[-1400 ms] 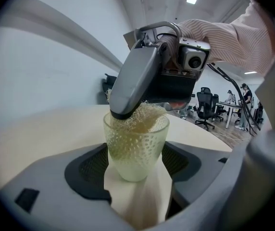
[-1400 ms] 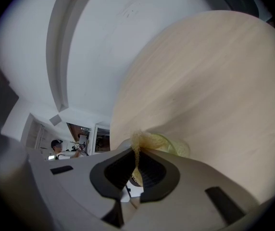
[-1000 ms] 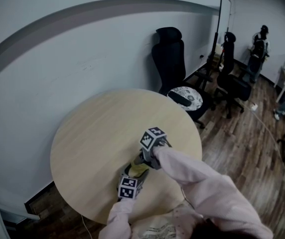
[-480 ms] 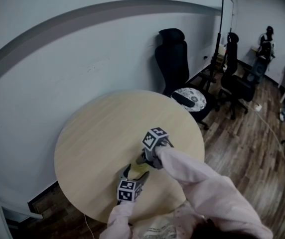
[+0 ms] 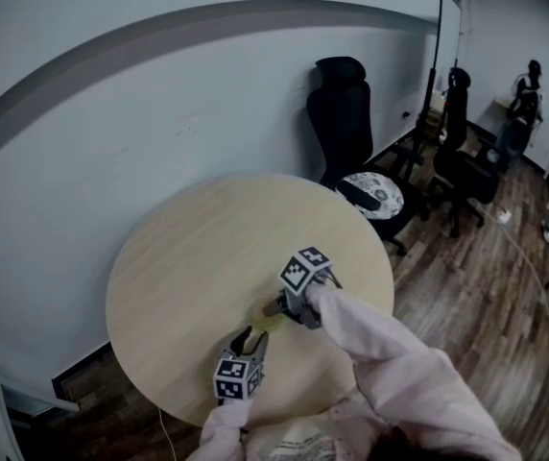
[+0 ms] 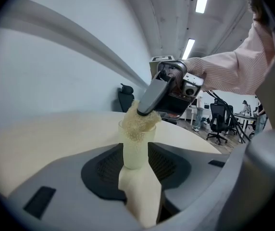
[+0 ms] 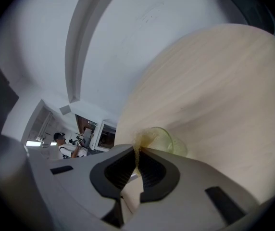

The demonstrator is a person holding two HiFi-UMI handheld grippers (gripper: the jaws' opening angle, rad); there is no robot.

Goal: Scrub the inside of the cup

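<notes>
Out on the round surface (image 5: 188,248), toward its near side, stands the cup (image 6: 135,150), upright and unbraced as far as I can judge. Biggest risk: scrub force from the right tool (image 5: 274,307) tips or skates the cup, which looks light with nothing pinning it. Cause: left tool (image 5: 250,338) sits just short of it, jaws partway apart after just closing in, nothing clamped; cup shows off their tips, not pressed. Smaller risk: sponge (image 6: 138,123) bunches at the rim and never reaches the bottom, or drags out of the pinch. Pose: right sleeve (image 5: 380,344) reaches in from the near right, its tool angled down into the cup mouth, jaws squeezed nearly together on the sponge. Left tool low, closer to level, aimed at the cup's side.
</notes>
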